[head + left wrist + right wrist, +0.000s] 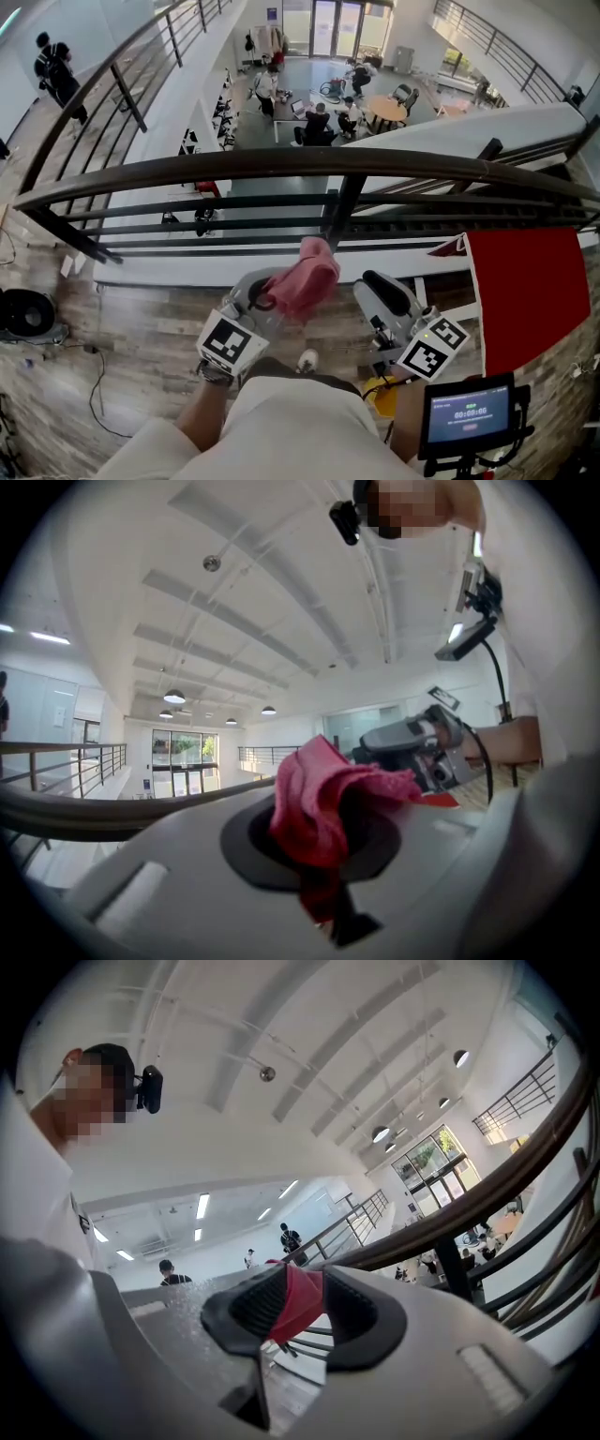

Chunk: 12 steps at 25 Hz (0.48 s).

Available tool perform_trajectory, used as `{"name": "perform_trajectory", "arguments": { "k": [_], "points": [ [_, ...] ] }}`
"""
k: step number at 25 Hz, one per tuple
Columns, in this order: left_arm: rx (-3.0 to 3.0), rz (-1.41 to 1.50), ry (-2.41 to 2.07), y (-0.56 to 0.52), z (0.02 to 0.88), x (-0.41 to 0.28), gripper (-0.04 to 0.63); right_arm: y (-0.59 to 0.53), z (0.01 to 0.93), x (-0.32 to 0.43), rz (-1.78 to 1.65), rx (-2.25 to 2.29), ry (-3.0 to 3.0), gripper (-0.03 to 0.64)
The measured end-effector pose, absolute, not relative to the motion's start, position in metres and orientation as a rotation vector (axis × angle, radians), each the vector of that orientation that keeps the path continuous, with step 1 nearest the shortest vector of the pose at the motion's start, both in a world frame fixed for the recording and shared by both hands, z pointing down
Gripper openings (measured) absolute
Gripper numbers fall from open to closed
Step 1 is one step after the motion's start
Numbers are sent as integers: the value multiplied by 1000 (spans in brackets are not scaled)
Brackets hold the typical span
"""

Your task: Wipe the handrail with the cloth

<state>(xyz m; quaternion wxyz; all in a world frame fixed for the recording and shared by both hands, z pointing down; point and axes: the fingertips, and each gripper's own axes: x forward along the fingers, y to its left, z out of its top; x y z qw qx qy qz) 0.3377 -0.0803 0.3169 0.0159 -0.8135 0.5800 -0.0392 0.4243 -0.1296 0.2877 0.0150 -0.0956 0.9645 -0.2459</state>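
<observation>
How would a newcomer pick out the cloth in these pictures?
Find the dark handrail curving across the head view. Just below its middle post, the left gripper clamps the cloth. It is the only soft, crumpled pink thing there, unlike the flat red panel at right.

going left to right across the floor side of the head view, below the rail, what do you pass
black round device → left gripper → cloth → right gripper → red board
</observation>
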Motion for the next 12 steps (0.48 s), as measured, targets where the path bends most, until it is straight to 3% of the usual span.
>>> {"name": "perform_trajectory", "arguments": {
  "k": [12],
  "points": [
    [-2608, -130, 1722, -132, 315, 301, 41, -188, 285, 381, -637, -445, 3038, 121]
  ]
}}
